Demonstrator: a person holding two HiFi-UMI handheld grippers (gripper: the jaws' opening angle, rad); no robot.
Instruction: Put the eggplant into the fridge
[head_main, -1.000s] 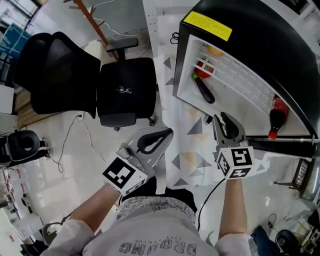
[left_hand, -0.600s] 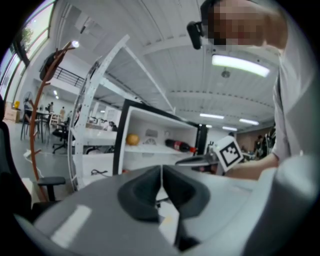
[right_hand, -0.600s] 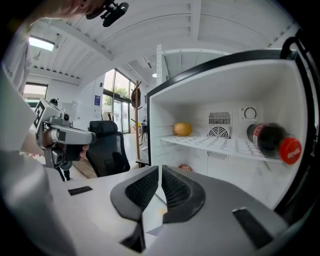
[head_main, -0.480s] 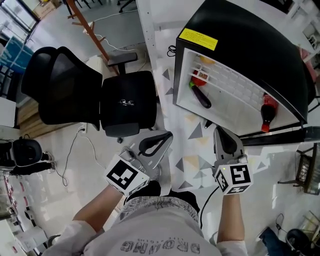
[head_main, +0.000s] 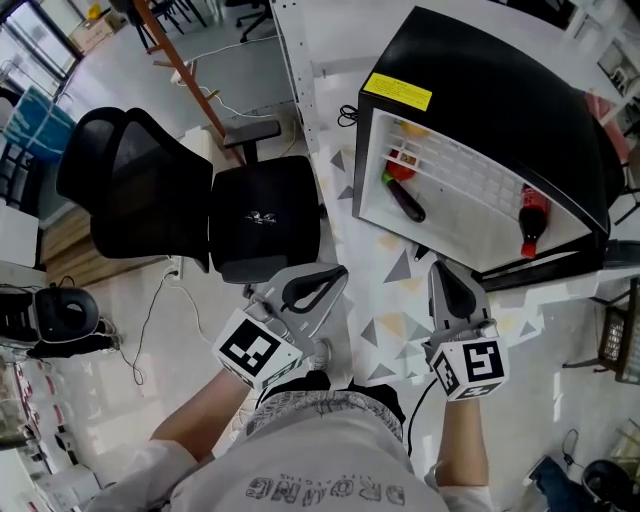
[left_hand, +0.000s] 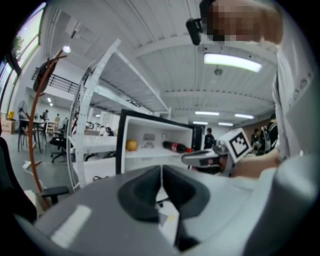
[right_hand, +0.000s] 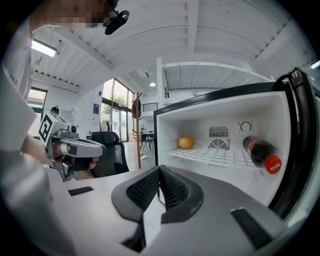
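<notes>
Office chair (head_main: 265, 215) beside open fridge (head_main: 500, 90) (bottle (head_main: 531, 222) inside).

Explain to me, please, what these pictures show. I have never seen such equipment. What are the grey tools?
No robot here: a person holds a two-jaw gripper in each hand. The head view looks down from the person's head: left gripper at left, right gripper at right. The other two pictures come from cameras riding on those grippers, looking along their jaws. Both grippers are shut and empty. Ahead stands an open black fridge. Inside lie the eggplant, a dark bottle and a yellow fruit. A black office chair stands at the left.
</notes>
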